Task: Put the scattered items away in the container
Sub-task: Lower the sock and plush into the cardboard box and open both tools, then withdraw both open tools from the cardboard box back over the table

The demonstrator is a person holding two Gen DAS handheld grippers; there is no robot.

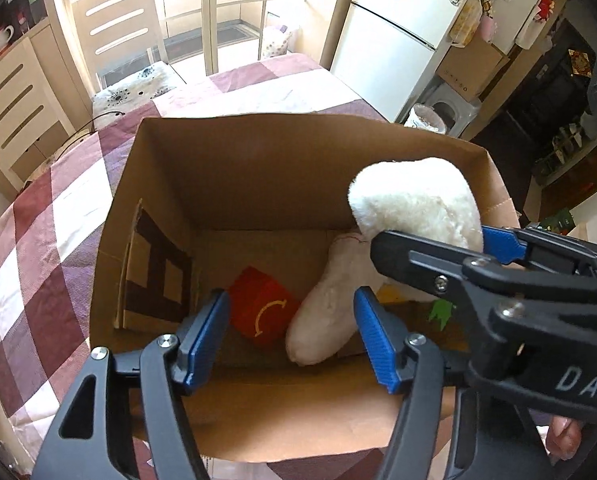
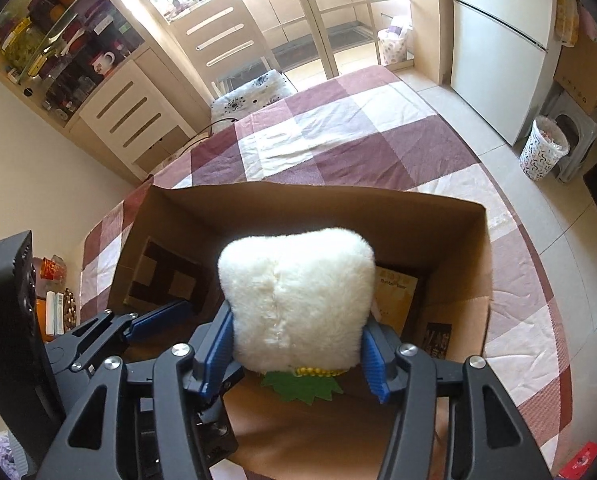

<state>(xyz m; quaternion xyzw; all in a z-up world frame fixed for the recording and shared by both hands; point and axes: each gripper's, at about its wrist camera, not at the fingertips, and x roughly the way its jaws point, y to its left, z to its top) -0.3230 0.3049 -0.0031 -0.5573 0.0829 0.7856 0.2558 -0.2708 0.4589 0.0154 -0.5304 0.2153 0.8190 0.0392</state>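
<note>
Right gripper [image 2: 296, 354] clenches the plush toy [image 2: 296, 304] above the cardboard box [image 2: 458, 248]. Left gripper [image 1: 290, 334] hangs released. Soft, light; squeeze its body.

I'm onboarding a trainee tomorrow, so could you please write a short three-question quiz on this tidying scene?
1. True or false: the left gripper is clamped on the red box.
2. Which gripper grips the white plush toy? A left, B right, C both.
3. Fill in: the plush toy is held above the open cardboard ____.

Key: 1 false, its jaws are open and empty; 2 B; 3 box.
</note>
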